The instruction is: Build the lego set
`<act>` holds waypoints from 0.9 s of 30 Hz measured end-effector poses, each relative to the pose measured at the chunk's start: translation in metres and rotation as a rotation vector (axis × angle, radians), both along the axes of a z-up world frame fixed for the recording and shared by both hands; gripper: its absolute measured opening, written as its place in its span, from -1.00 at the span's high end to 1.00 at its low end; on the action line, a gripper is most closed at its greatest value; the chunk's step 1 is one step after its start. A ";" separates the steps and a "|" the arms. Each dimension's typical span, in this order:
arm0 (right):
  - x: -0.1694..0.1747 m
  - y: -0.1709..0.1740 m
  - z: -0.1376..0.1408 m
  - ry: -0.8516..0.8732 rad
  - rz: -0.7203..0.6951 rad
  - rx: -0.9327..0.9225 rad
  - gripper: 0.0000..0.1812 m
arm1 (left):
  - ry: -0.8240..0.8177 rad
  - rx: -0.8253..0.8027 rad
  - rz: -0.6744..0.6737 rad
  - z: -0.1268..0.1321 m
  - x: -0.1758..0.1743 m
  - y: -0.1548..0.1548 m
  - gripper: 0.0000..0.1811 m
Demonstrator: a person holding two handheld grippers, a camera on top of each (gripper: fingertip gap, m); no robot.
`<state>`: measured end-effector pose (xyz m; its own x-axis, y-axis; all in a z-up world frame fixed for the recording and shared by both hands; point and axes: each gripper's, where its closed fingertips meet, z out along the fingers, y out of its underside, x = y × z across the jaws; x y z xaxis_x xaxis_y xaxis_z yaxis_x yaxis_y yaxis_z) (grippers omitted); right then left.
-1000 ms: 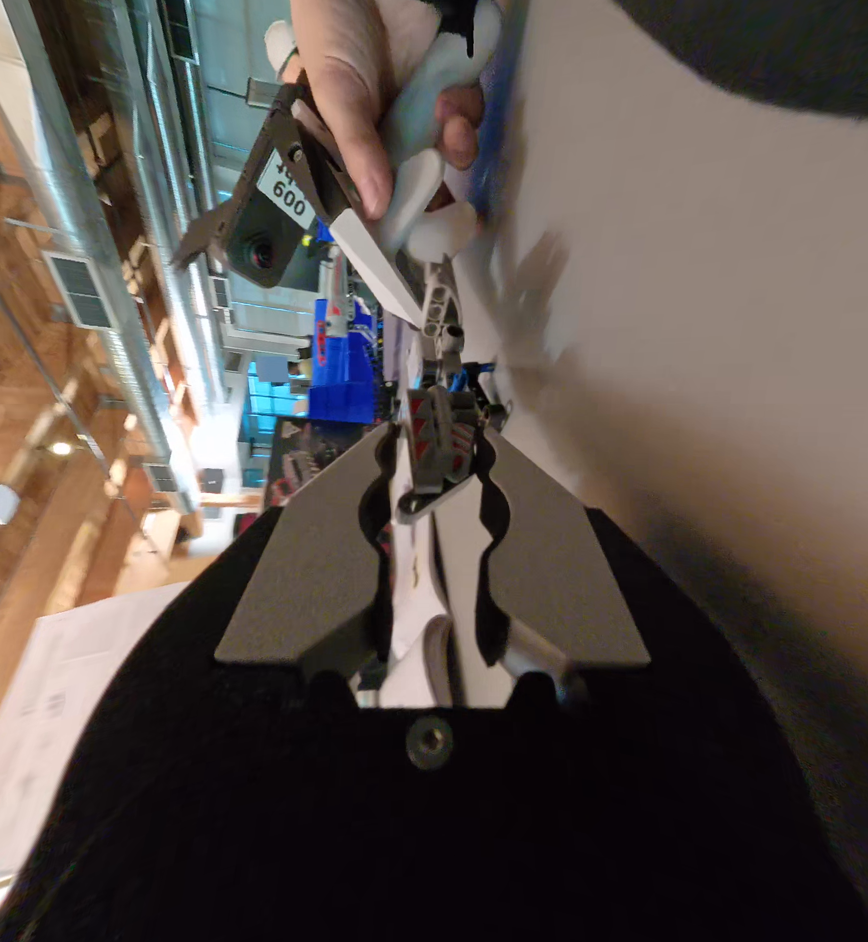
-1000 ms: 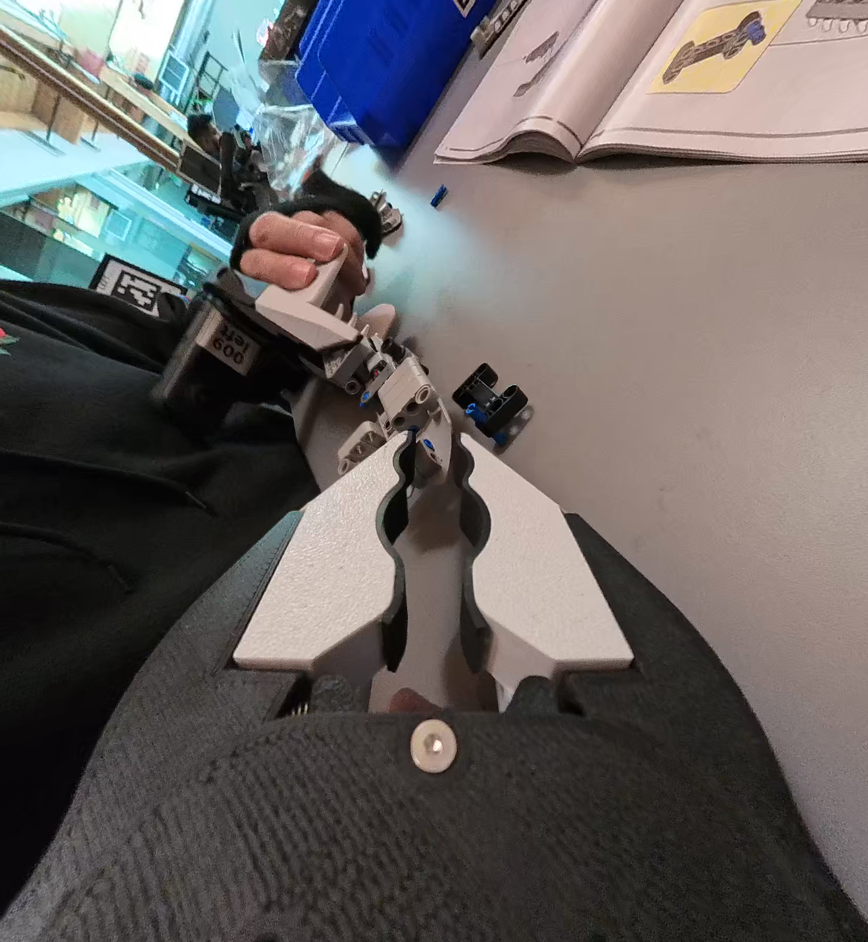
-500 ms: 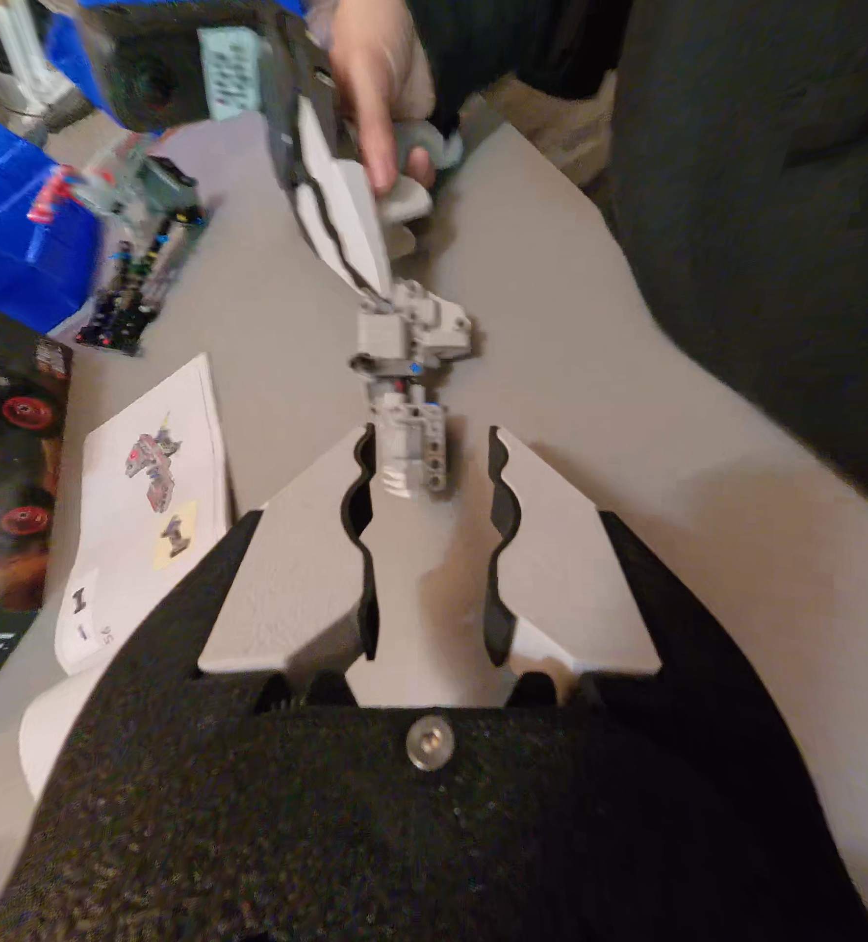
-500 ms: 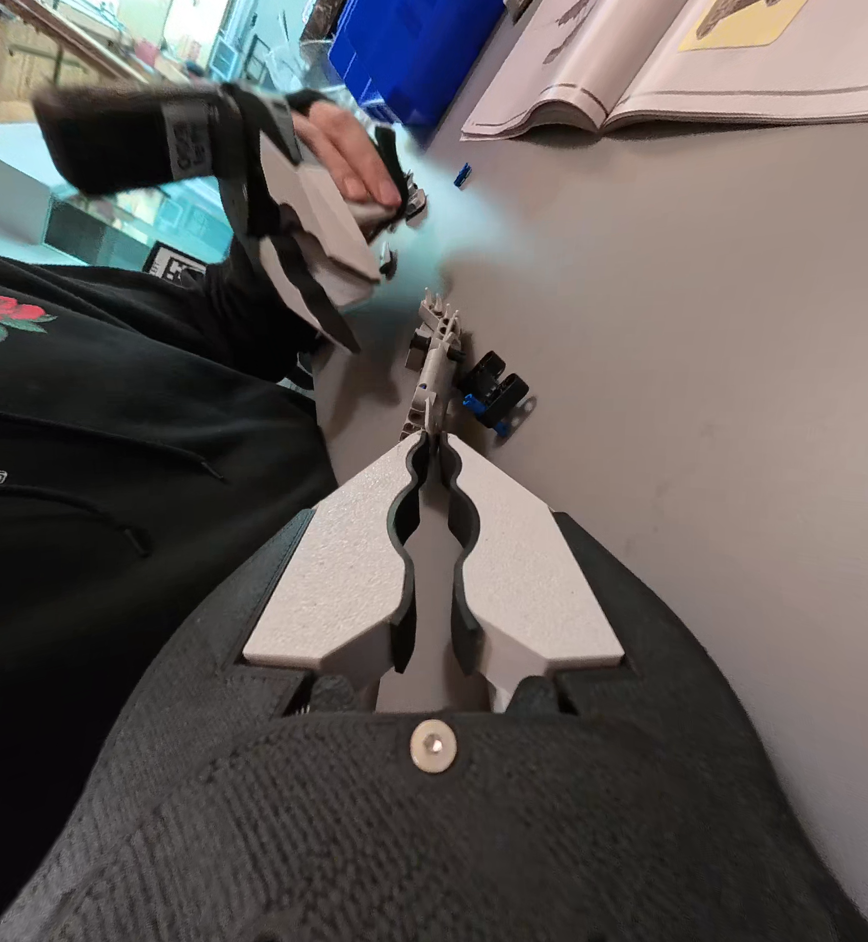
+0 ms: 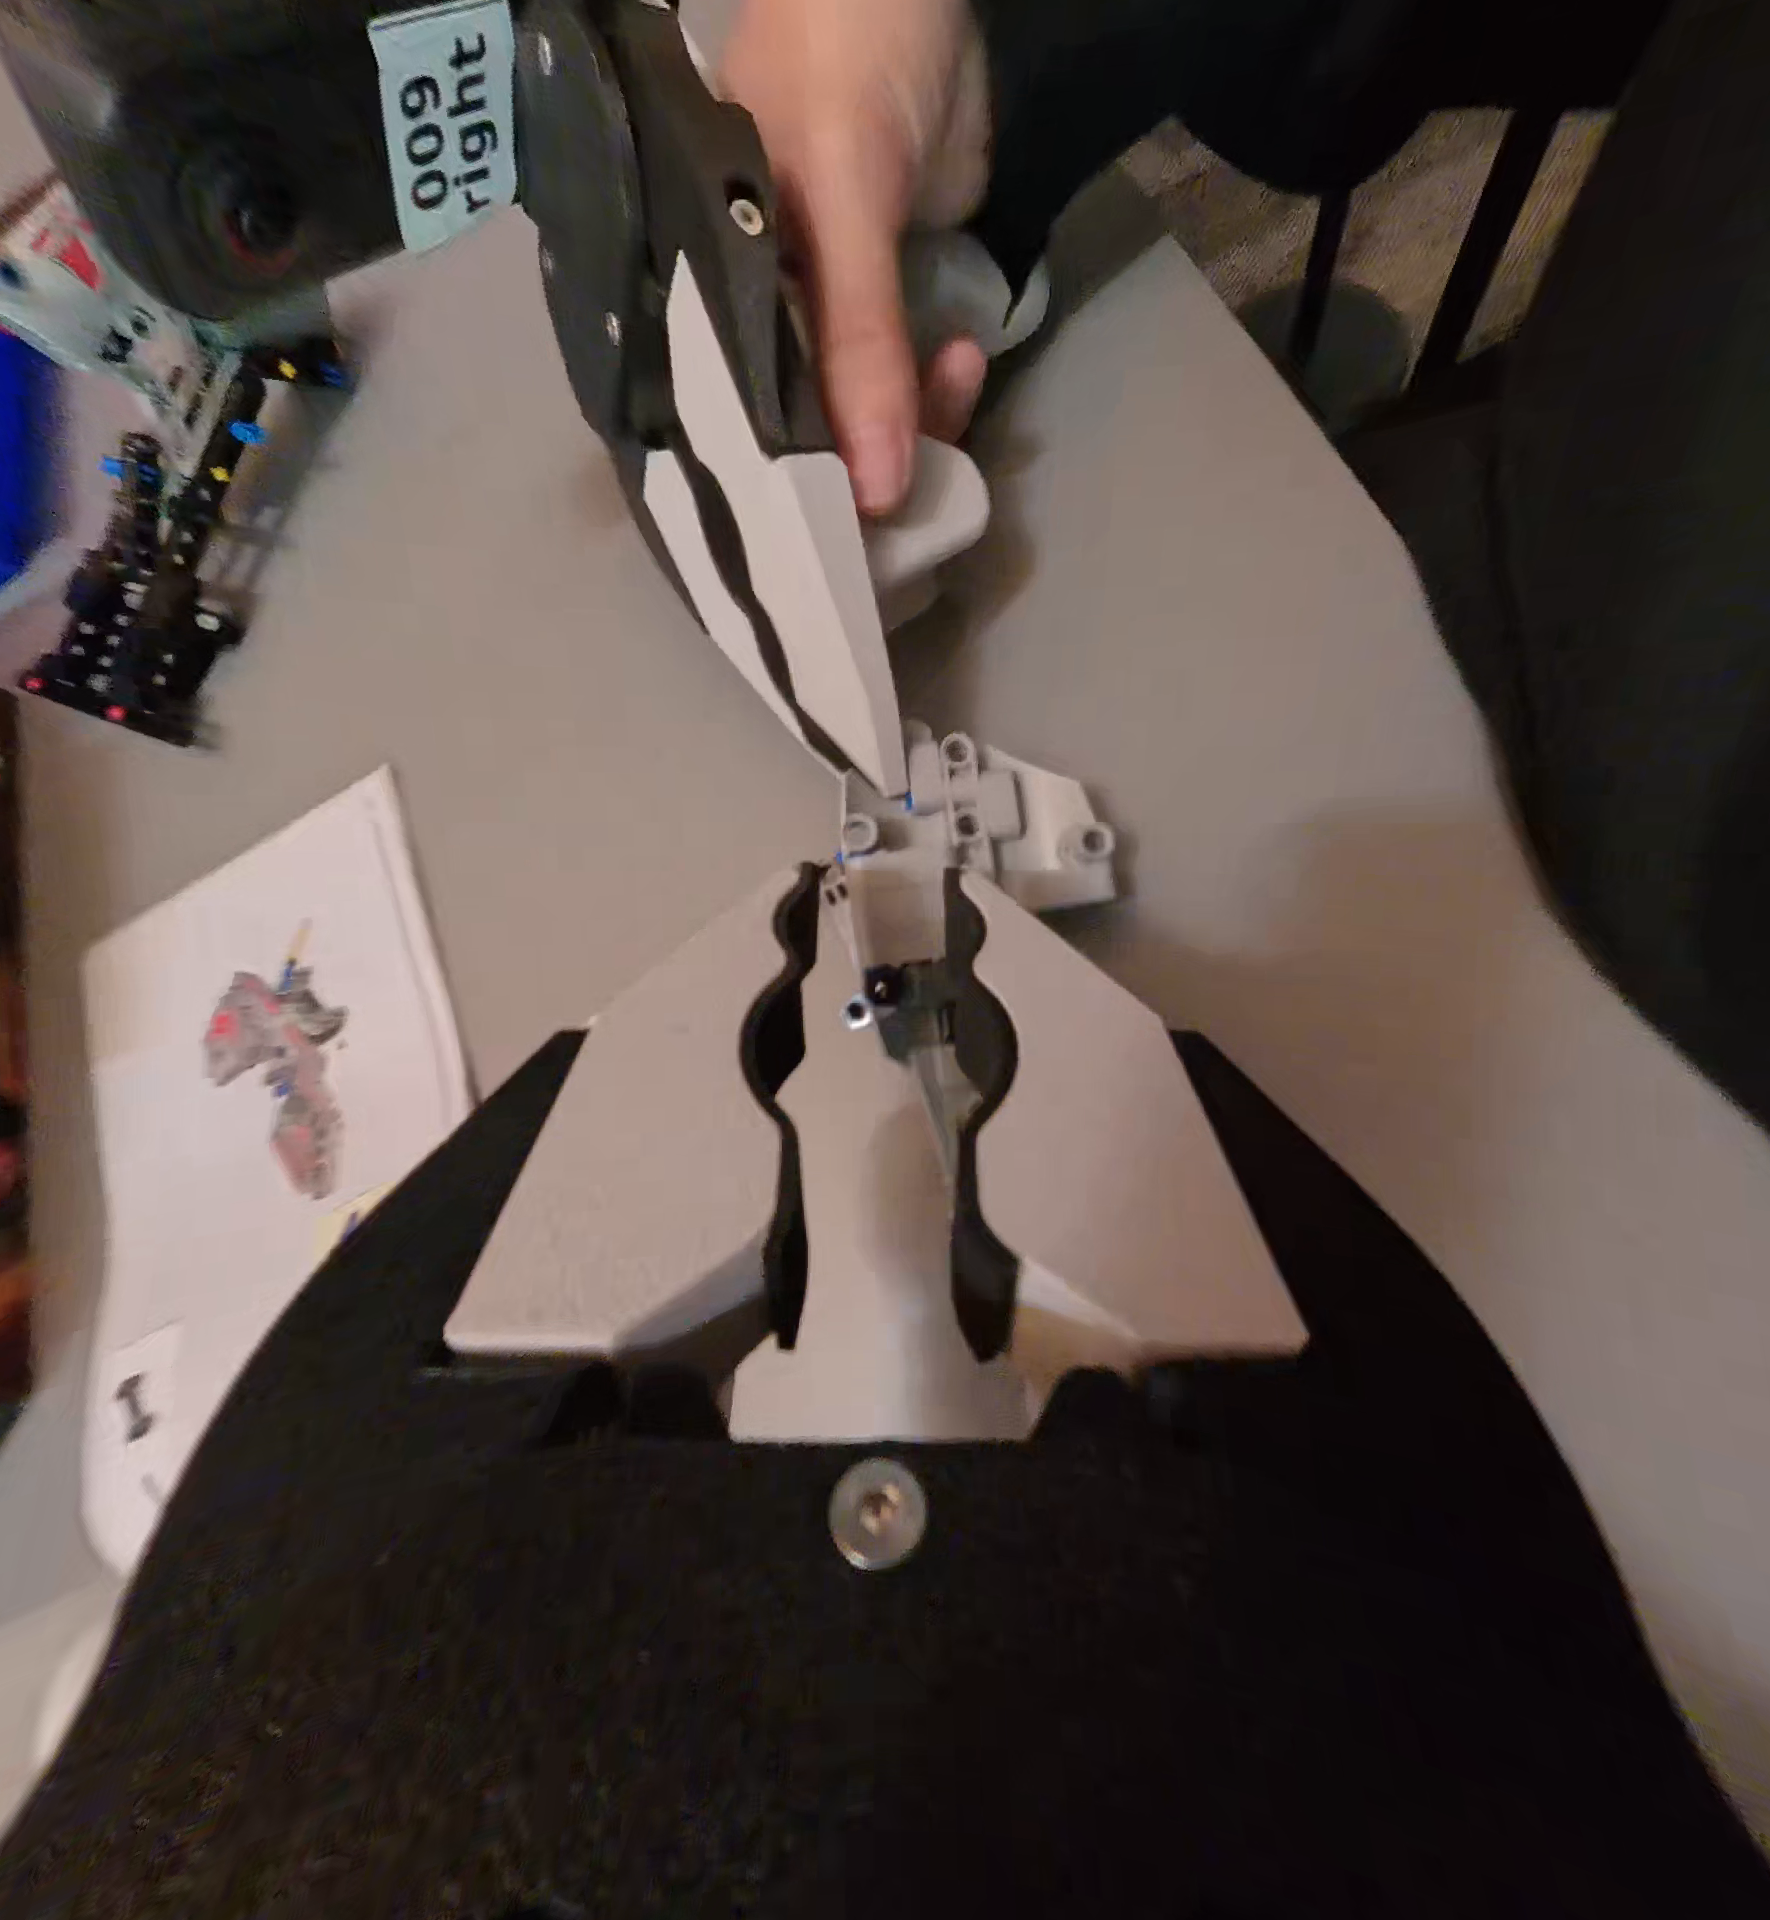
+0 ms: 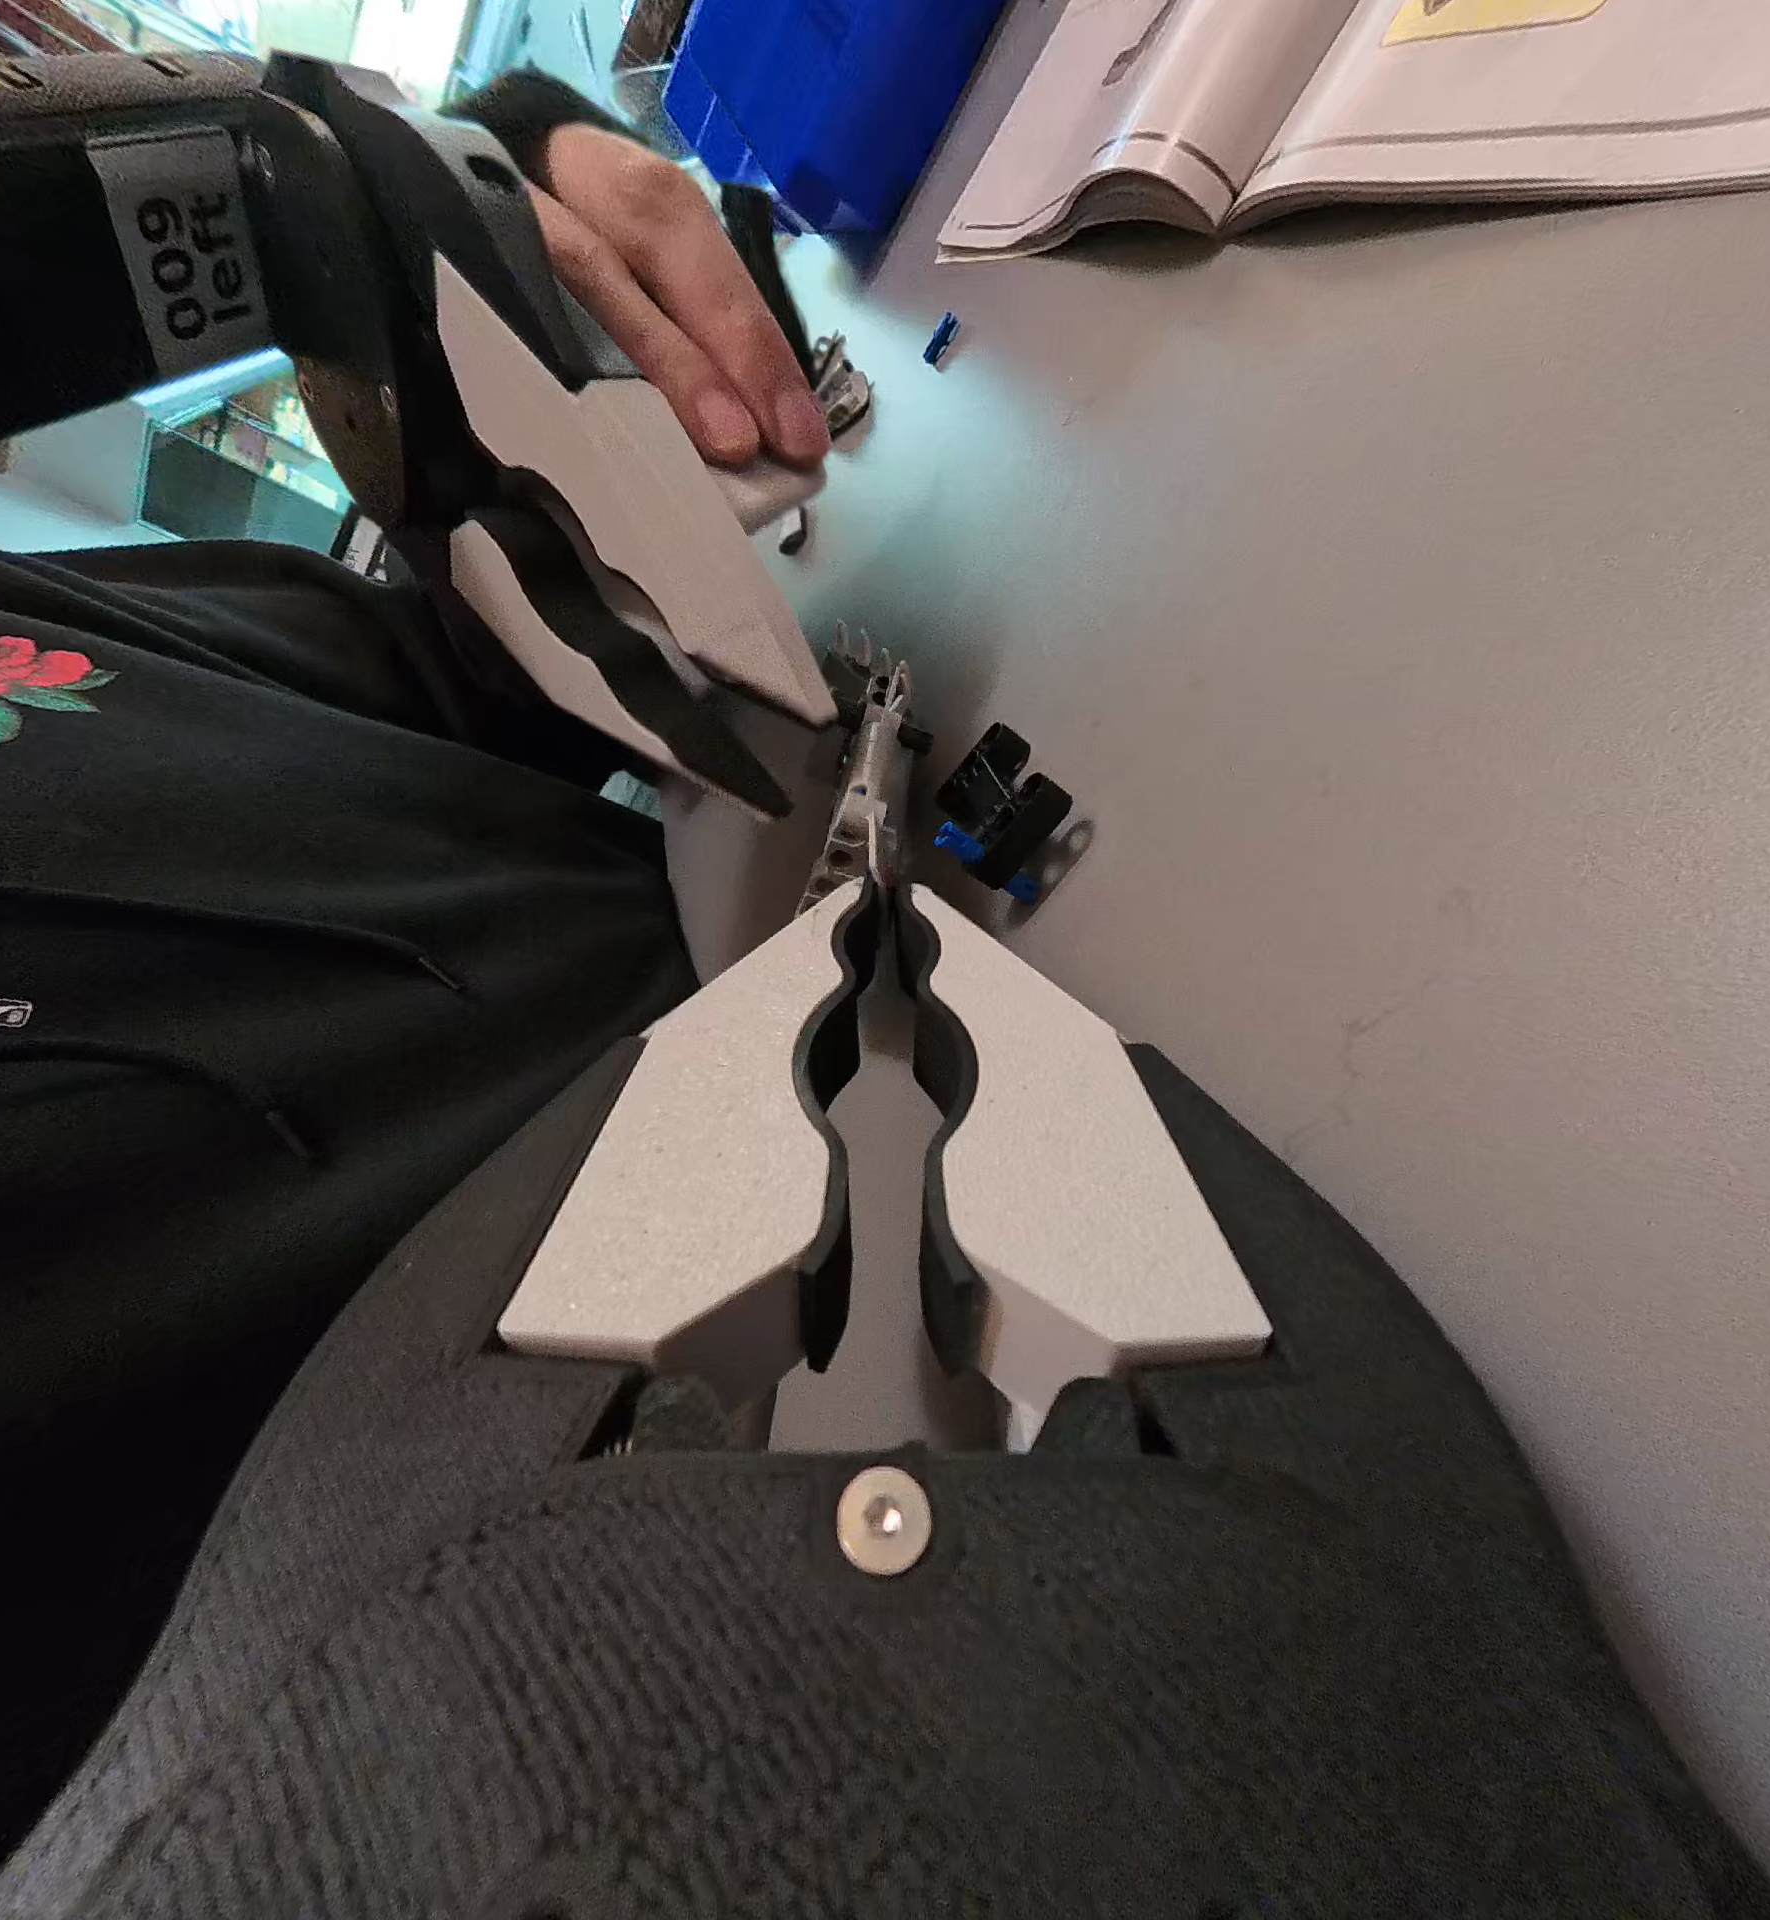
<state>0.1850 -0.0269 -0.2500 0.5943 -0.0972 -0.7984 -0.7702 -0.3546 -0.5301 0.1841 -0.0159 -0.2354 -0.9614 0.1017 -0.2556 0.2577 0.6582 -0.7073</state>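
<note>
A small grey Lego assembly (image 5: 974, 821) lies low over the grey table (image 5: 507, 582). My right gripper (image 5: 865, 774) comes down from above and is shut on its far end. In the right wrist view the right gripper (image 6: 886, 899) pinches a thin edge of the assembly (image 6: 865, 774). My left gripper (image 5: 881, 878) straddles the near end. A dark part of the assembly sits between its jaws, against the right finger, with a gap on the left. The left gripper (image 6: 806, 764) also shows in the right wrist view, tips at the assembly.
A black piece with blue pins (image 6: 1006, 810) lies just right of the assembly. An open instruction booklet (image 5: 268, 1039), a black chassis build (image 5: 143, 603) and a blue bin (image 6: 819, 94) sit further off. The person's black-clad torso (image 6: 185, 935) is close by, at the table edge. My two grippers' fingertips are within a few centimetres of each other. The black chassis build (image 5: 143, 603) is about equally far from each gripper, around 30 cm.
The left gripper let go of the assembly, swung away, then came back with its jaws narrowing around the near end. The right gripper closed on the assembly and holds it.
</note>
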 end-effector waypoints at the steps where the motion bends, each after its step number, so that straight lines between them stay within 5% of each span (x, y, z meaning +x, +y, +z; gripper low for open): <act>1: -0.001 0.000 0.000 -0.001 0.003 0.004 1.00 | 0.026 -0.001 0.007 -0.002 -0.002 -0.004 0.75; 5: -0.001 0.000 0.001 -0.002 0.003 0.017 1.00 | 0.083 0.070 0.037 -0.013 -0.004 -0.003 0.61; 19: -0.003 -0.004 0.010 -0.066 0.024 0.059 0.99 | 0.125 0.121 0.091 -0.016 -0.003 -0.003 0.77; 22: 0.011 -0.015 0.019 -0.249 -0.007 0.065 0.84 | 0.244 0.093 0.135 -0.015 0.000 0.003 0.77; 27: 0.033 -0.026 0.003 -0.819 0.057 -0.153 0.41 | 0.344 0.062 0.088 -0.012 -0.003 0.006 0.77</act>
<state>0.2182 -0.0526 -0.2473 0.9883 -0.1215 -0.0922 -0.1408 -0.4947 -0.8576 0.1810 -0.0096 -0.2471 -0.9959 0.0203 0.0884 -0.0476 0.7119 -0.7007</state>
